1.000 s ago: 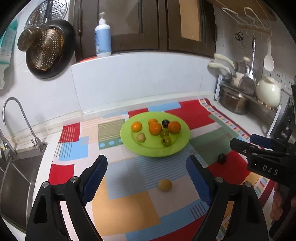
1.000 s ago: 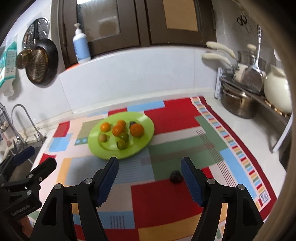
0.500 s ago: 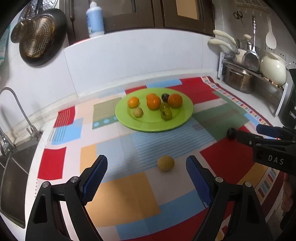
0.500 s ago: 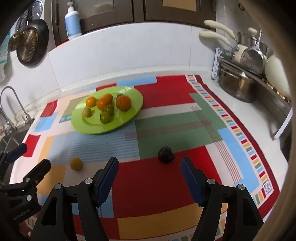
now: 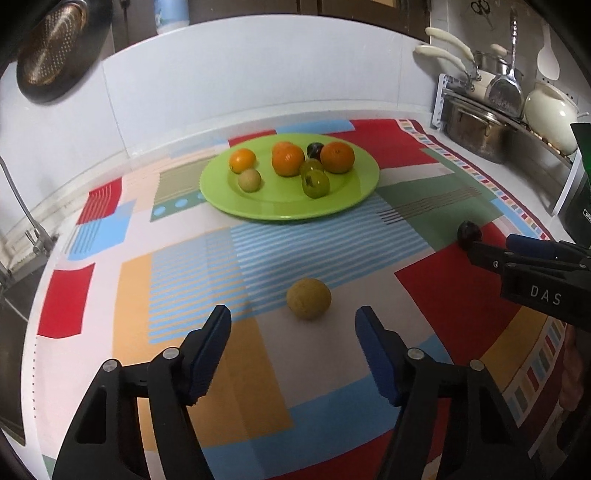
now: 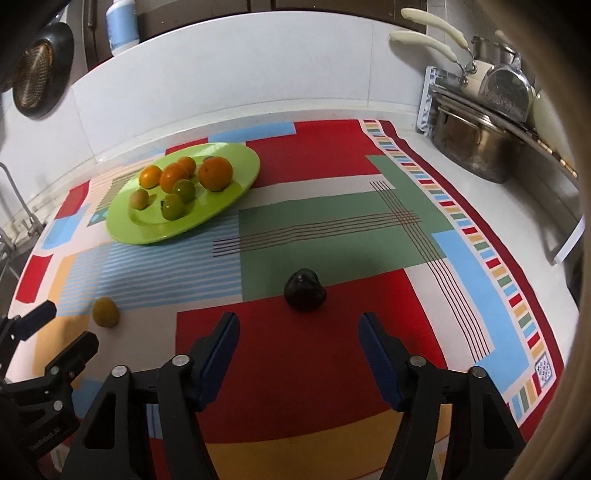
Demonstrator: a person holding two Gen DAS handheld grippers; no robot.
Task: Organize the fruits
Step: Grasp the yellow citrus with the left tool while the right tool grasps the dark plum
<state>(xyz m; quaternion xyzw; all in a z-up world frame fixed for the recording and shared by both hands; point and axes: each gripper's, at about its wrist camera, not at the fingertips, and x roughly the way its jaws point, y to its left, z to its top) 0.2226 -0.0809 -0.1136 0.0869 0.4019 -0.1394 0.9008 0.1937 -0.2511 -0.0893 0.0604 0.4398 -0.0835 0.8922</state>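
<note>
A green plate at the back of the patterned cloth holds several oranges and small green, tan and dark fruits. A tan-yellow fruit lies loose on the cloth just ahead of my open, empty left gripper. A dark plum lies loose on the cloth just ahead of my open, empty right gripper. The right gripper also shows at the right edge of the left wrist view.
A steel pot and a rack with ladles stand at the right. A sink with a faucet is at the left. A strainer pan hangs on the wall. A soap bottle stands on the ledge.
Both grippers have moved forward and down toward the cloth. The tan fruit and the dark plum now lie close in front of the fingertips. Both grippers stay open.
</note>
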